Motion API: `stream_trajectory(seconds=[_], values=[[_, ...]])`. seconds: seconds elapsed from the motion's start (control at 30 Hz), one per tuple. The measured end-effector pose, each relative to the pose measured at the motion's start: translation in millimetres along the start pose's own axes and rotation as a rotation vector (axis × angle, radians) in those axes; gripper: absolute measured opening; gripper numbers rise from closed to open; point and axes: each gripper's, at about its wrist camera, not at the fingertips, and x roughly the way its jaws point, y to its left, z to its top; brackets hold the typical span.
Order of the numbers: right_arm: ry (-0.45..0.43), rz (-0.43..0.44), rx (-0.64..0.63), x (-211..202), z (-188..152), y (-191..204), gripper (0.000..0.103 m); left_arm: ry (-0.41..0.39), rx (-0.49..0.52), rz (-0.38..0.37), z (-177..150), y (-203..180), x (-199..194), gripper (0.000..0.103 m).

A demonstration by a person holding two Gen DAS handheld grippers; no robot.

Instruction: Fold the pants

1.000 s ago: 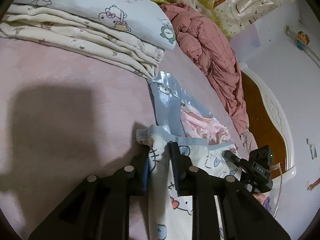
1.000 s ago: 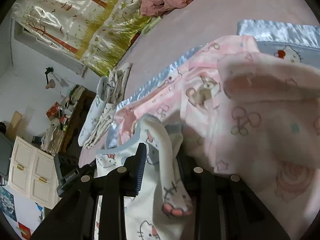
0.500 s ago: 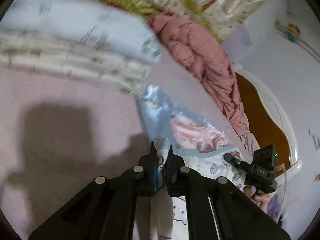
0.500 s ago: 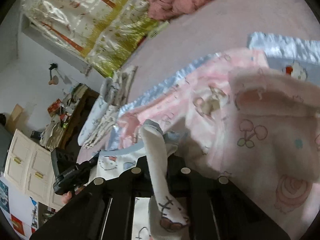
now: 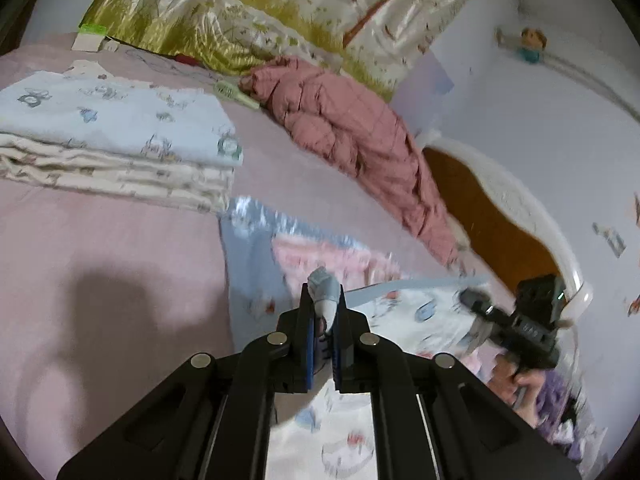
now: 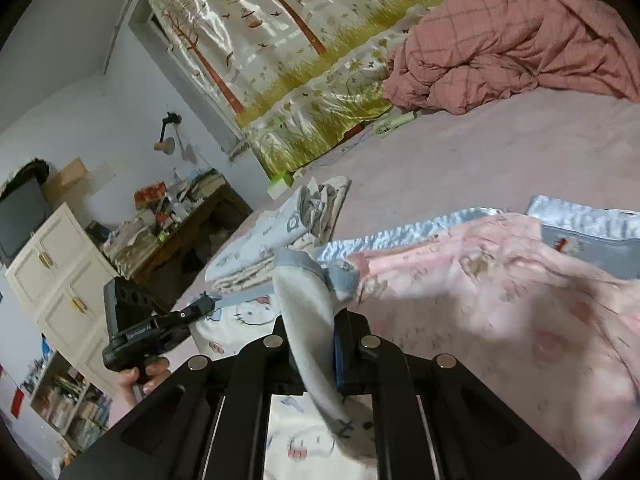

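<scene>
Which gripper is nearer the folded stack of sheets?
Left. The left gripper holds the pants just short of the stack; the right gripper is farther along the waistband.

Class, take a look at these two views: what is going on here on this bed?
A person is folding a pair of white cartoon-print pants on a pink bed. The left gripper and the right gripper are each shut on a bunch of the blue-trimmed waistband, which stretches between them. A pink printed garment lies just beyond the pants, a stack of folded blankets farther back, and a crumpled pink quilt near the headboard. No fold is made yet.
</scene>
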Motion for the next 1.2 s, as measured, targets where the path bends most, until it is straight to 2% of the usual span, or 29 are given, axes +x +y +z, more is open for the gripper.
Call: stream_trajectory(seconds=[0.1,0.27,0.5,0.6,0.7,0.73,0.8,0.83,0.87,0.9,0.97,1.0,1.07,1.2], values=[[0.007,-0.005,-0.019,-18.7,-12.9,5.5,0.008,0.026,0.011,-0.014,-18.6,-6.3,-11.7,0.005],[0.028,-0.001,-0.075,-43.4,-43.0,15.9,0.008,0.023,0.037,-0.057,-45.6,-25.6,-38.9,0.005],[0.116,-0.045,-0.115,-48.5,-84.8,18.2,0.008,0.098,0.103,0.035,-83.5,-40.9,-45.1,0.005],[0.173,-0.077,-0.081,-44.7,-99.4,10.0,0.008,0.14,0.125,0.09,-100.9,-37.9,-37.8,0.006],[0.187,-0.084,-0.052,-45.9,-105.1,3.7,0.011,0.174,0.119,0.103,-114.2,-33.4,-33.5,0.006],[0.192,-0.081,-0.044,-46.3,-105.4,2.7,0.015,0.175,0.116,0.1,-117.7,-31.9,-34.8,0.006],[0.196,-0.075,-0.038,-46.2,-105.7,1.4,0.031,0.169,0.095,0.083,-119.1,-26.9,-36.6,0.006],[0.194,-0.072,-0.037,-46.7,-105.9,0.5,0.048,0.167,0.084,0.075,-119.1,-25.5,-37.5,0.006],[0.187,-0.07,-0.037,-46.7,-104.7,0.9,0.06,0.164,0.076,0.069,-119.2,-24.1,-38.5,0.007],[0.169,-0.065,-0.039,-47.8,-103.4,1.0,0.06,0.161,0.072,0.064,-120.0,-23.2,-39.6,0.006],[0.132,-0.043,-0.041,-50.3,-100.8,1.7,0.06,0.152,0.077,0.067,-121.8,-24.0,-41.2,0.006],[0.121,-0.032,-0.04,-50.9,-99.6,3.1,0.056,0.144,0.083,0.07,-122.1,-25.6,-43.2,0.007],[0.103,0.001,-0.047,-51.9,-98.3,5.7,0.016,0.124,0.101,0.069,-121.5,-30.3,-48.5,0.007],[0.139,0.039,-0.115,-51.5,-102.0,17.2,0.013,0.141,0.143,0.093,-130.1,-38.0,-60.8,0.007]])
